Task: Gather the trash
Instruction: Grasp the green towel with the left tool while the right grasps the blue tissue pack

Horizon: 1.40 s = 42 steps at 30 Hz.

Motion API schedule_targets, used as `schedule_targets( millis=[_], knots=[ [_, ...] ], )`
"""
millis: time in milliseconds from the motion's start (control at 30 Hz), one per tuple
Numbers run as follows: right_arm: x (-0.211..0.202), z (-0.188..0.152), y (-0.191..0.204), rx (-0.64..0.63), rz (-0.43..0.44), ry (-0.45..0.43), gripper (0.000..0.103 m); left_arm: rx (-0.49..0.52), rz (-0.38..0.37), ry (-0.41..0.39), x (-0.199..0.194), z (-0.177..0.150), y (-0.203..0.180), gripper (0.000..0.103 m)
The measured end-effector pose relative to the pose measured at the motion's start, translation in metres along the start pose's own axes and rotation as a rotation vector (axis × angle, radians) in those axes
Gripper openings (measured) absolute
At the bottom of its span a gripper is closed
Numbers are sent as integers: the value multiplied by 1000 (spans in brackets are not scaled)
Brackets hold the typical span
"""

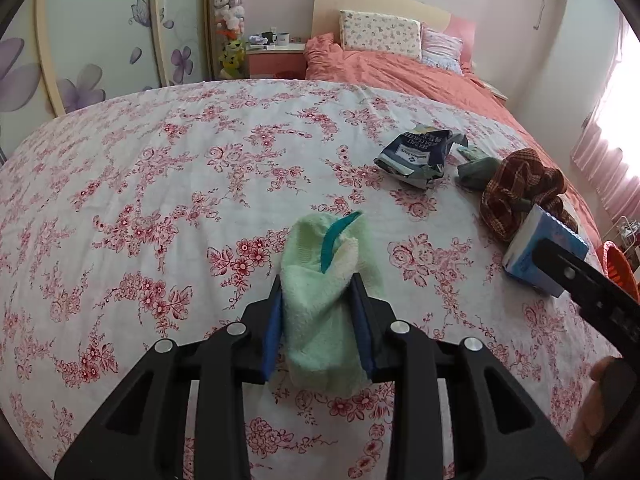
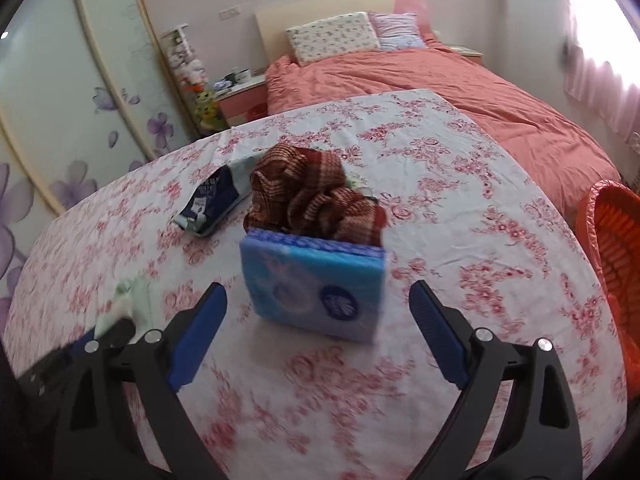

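green terry cloth (image 1: pixel 324 312) sits clamped in our left gripper (image 1: pixel 318 316); our right gripper (image 2: pixel 318 320) gapes wide near what looks like a blue tissue pack (image 2: pixel 316 292).

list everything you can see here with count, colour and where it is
green towel: 1, pale green with a teal loop, on the floral sheet, clamped in the left tool
tissue pack: 1, blue, on the sheet in front of the right tool
plaid cloth: 1, brown and red, bunched just behind the tissue pack
snack bag: 1, dark blue, crumpled, left of the plaid cloth
grey-green cloth: 1, between snack bag and plaid cloth
floral sheet: 1, white with red flowers, covering the near surface
basket: 1, orange, at the right edge
bed: 1, salmon cover, two pillows, behind
left tool: 1, black, blue pads, shut on the towel
right tool: 1, black, blue pads, open
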State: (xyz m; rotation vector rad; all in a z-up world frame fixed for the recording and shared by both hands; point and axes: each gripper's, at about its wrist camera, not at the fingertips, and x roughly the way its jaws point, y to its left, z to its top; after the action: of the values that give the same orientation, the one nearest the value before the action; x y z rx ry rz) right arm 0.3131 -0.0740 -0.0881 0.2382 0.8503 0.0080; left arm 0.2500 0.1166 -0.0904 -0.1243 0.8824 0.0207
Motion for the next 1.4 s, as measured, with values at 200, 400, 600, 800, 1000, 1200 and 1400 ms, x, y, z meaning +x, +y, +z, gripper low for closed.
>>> schedule_targets(
  millis=[200, 400, 600, 800, 1000, 1200, 1400],
  knots=[
    [9, -1, -4, 19, -15, 27, 68, 21, -5, -9, -1, -1, 1, 33],
    [-14, -17, -43, 44, -53, 9, 67, 22, -17, -9, -2, -1, 0, 37],
    [-19, -16, -78, 110, -96, 15, 67, 34, -21, -10, 2, 1, -10, 49],
    [-7, -12, -76, 115, -99, 20, 70, 36, -15, -9, 4, 1, -13, 49],
    [-12, -11, -77, 98, -72, 17, 59, 22, -36, -15, 2, 2, -8, 26],
    [-19, -13, -79, 87, -59, 13, 52, 30, -45, -35, -7, 4, -11, 21],
    [-6, -10, -77, 131, -39, 45, 75, 18, -25, -6, 2, 3, -14, 23]
  ],
)
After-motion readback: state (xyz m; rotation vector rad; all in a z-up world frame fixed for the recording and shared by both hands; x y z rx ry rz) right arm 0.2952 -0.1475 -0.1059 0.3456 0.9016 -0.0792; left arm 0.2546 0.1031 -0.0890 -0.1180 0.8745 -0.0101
